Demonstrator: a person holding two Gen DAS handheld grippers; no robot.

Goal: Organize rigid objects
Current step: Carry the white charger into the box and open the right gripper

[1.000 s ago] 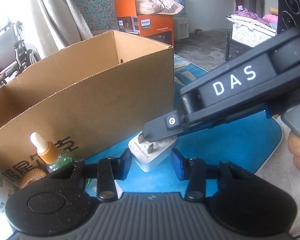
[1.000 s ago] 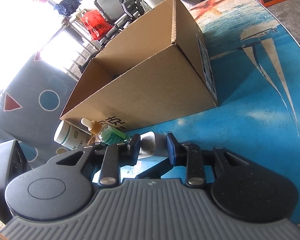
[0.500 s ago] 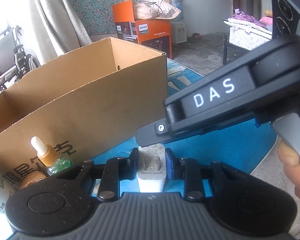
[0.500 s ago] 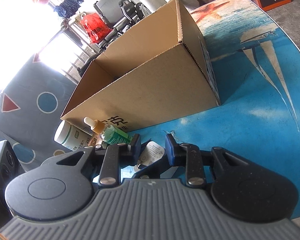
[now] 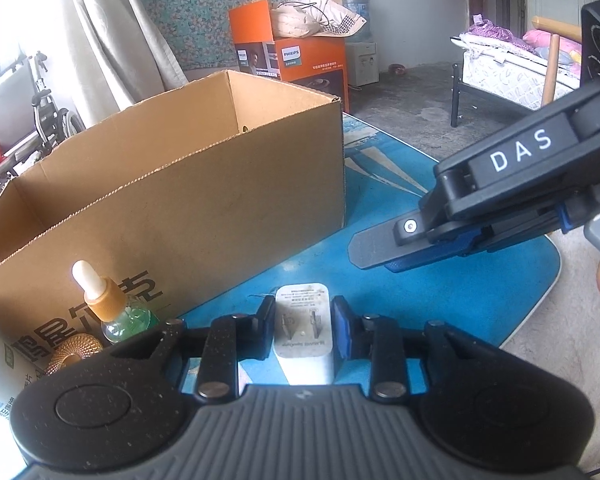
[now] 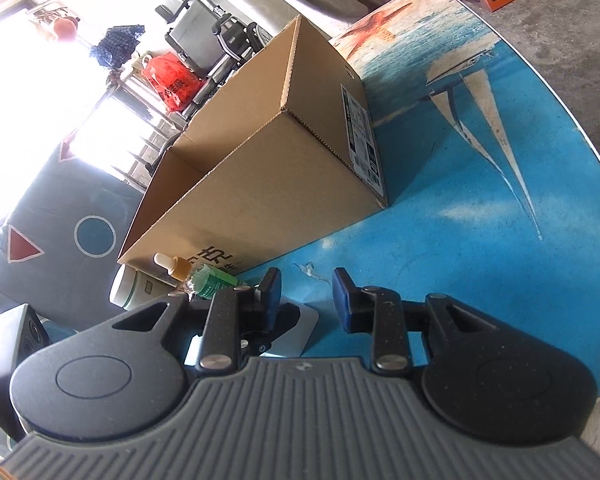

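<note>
pulled back and spread wide, the right gripper (image 6: 306, 294) has let go of the white charger (image 5: 304, 322), now pinched in the left gripper (image 5: 302, 326) just above the blue table (image 5: 440, 300), probably bound for the cardboard box (image 5: 204, 216).

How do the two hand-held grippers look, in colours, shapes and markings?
Both are alike. The left gripper has a grey ribbed body, two round black speckled housings, black linkage bars with silver rivets, and blue pads on its fingers. The right gripper shows the same build; seen from the side in the left wrist view, it carries white letters "DAS" on a black plate and a grey trigger.
</note>
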